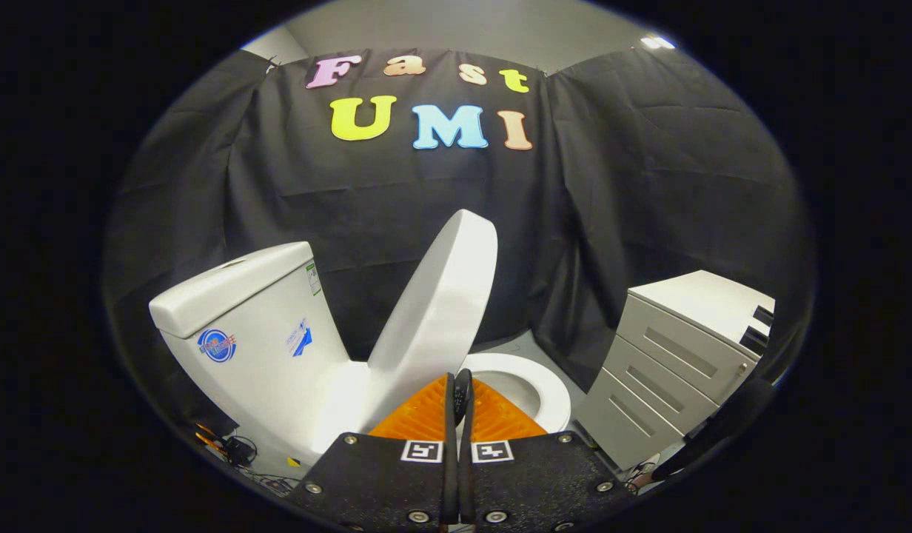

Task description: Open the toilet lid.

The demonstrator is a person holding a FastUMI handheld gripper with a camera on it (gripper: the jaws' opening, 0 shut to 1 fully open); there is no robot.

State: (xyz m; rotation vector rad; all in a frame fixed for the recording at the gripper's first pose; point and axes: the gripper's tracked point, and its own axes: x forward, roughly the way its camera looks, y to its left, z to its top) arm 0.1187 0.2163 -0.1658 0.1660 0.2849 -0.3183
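Observation:
A white toilet stands just ahead of me, seen from the side. Its tank (252,326) is on the left and the bowl rim (548,392) lies to the right. The white lid (441,303) is raised at a steep tilt, leaning back toward the tank without touching it. My gripper (460,389) sits close in front of the lid's lower part, fingers pressed together with nothing between them. The fingertips lie over the spot where the lid meets the bowl.
A grey drawer cabinet (678,355) with three drawers stands to the right of the bowl, against the black cloth wall. Loose cables (234,448) lie on the floor below the tank. A dark object (715,429) leans by the cabinet's near corner.

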